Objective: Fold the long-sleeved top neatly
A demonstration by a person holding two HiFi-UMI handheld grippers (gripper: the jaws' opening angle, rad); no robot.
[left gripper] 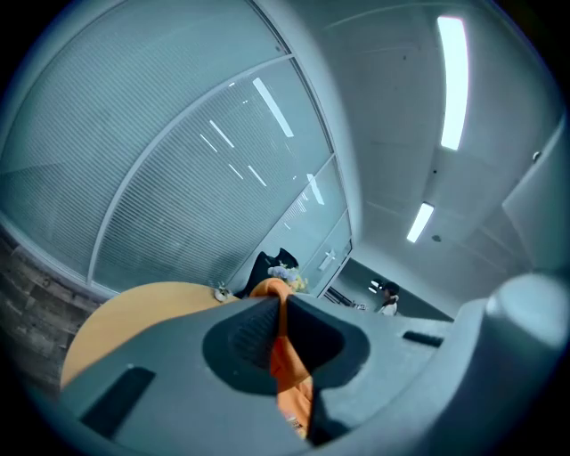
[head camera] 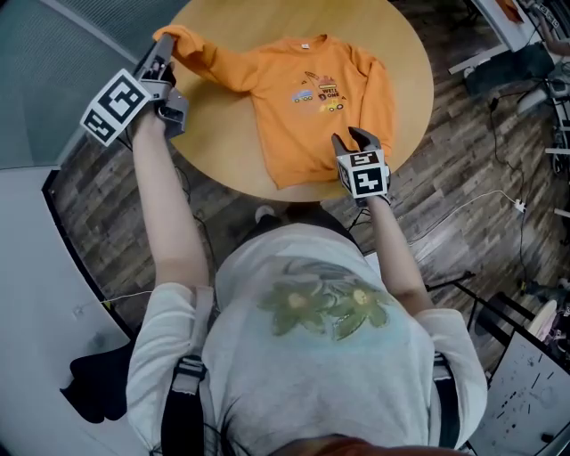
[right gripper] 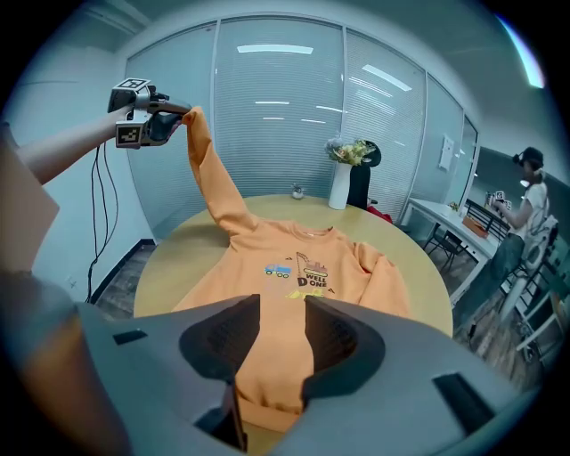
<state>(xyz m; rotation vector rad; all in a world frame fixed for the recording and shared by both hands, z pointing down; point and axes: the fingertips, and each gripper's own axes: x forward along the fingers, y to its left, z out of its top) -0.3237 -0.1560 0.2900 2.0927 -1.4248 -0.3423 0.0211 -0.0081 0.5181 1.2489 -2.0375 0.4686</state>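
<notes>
An orange long-sleeved fabric top (head camera: 298, 111) lies front up on the round pale wooden worktop (head camera: 267, 22), with its neckline at the far side and a small printed picture (head camera: 319, 93) on the chest. One sleeve (head camera: 214, 64) stretches out sideways past the worktop's edge, and its cuff sits at the tip of the left tool (head camera: 162, 53), which is raised there. The other sleeve (head camera: 378, 93) lies along the body. The right tool (head camera: 354, 141) is at the near hem corner, its fingers spread. Dark wooden plank floor (head camera: 454, 178) surrounds the worktop.
</notes>
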